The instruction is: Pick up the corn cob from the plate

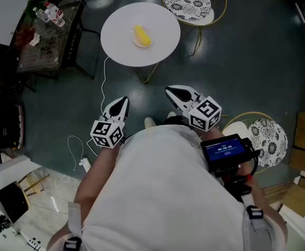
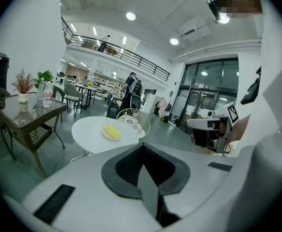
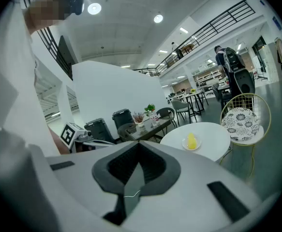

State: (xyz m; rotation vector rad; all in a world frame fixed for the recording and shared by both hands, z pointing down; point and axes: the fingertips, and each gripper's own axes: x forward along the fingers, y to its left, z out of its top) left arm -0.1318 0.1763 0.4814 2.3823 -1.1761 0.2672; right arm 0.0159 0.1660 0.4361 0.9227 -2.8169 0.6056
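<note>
A yellow corn cob (image 1: 142, 35) lies on a small plate (image 1: 135, 42) in the middle of a round white table (image 1: 115, 33). The cob (image 2: 112, 132) also shows in the left gripper view, and the cob (image 3: 192, 140) shows in the right gripper view. Both grippers are held close to the person's body, well short of the table. My left gripper (image 1: 122, 102) is shut with nothing in it. My right gripper (image 1: 173, 93) has its jaws together and holds nothing.
A wire chair with a patterned cushion (image 1: 190, 1) stands behind the table, and another one (image 1: 267, 140) is at the right. A glass-topped side table (image 1: 45, 35) with bottles and plants is at the left. A white cable (image 1: 102, 88) trails on the floor.
</note>
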